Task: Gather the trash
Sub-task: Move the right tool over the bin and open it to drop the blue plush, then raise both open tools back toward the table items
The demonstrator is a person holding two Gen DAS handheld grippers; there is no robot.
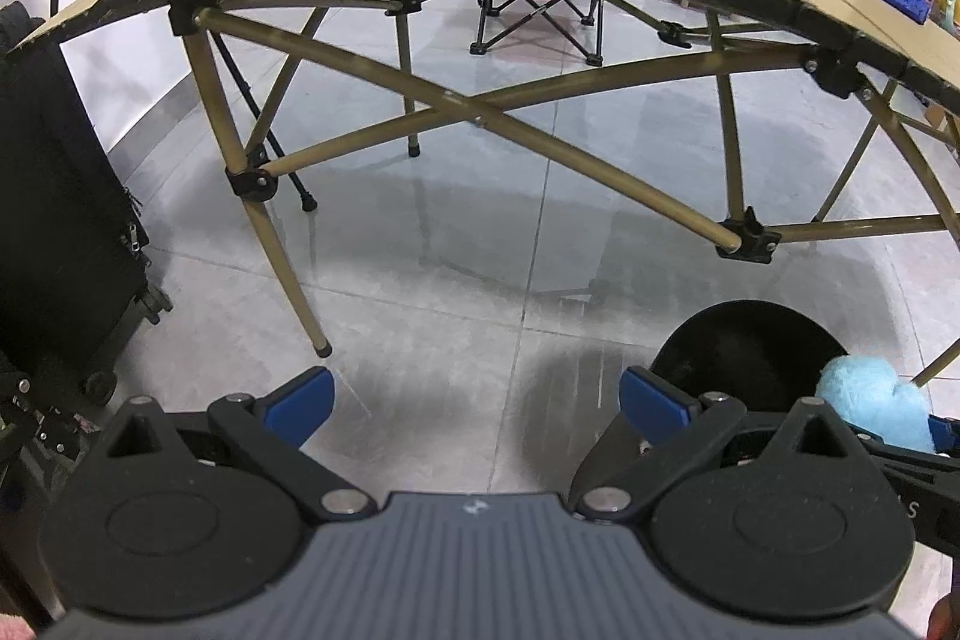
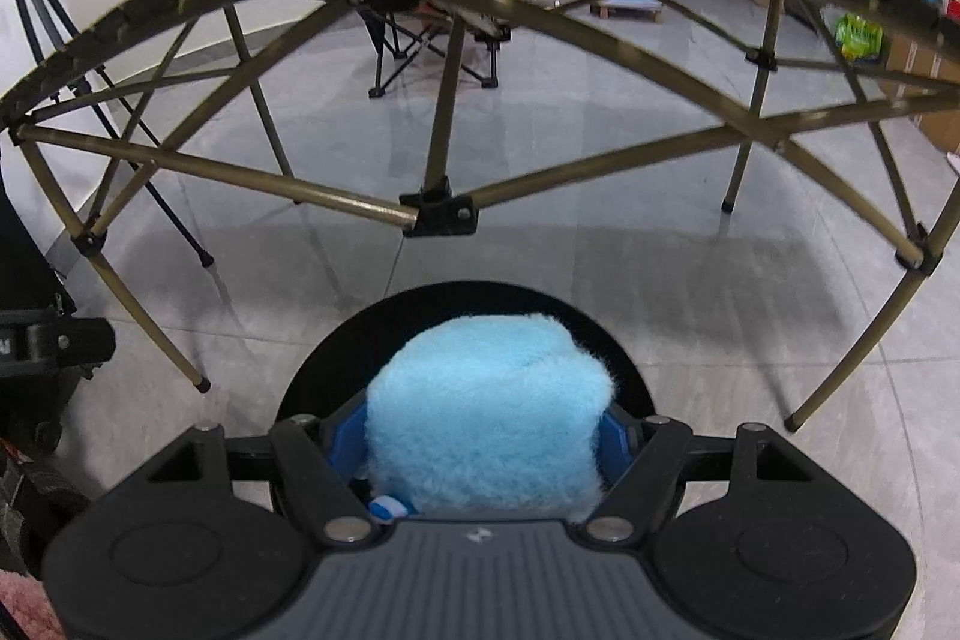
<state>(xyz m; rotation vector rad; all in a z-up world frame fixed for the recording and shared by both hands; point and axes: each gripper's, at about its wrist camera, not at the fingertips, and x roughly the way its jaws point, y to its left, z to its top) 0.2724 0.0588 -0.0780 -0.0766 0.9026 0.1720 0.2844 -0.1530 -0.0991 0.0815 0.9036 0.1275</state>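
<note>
Right gripper [image 2: 483, 430] clamps a fluffy light-blue plush ball [image 2: 486, 412] above the round black trash bin [image 2: 312, 370] on the grey tiled floor [image 2: 600, 250], while left gripper [image 1: 477, 400] gapes wide, empty.

Fluffy blue plush [image 2: 486, 406] sits between the right gripper's [image 2: 486, 436] smooth plastic pads, above a matt black bin [image 2: 630, 370]; glossy tiled floor [image 1: 450, 250] ahead.
</note>
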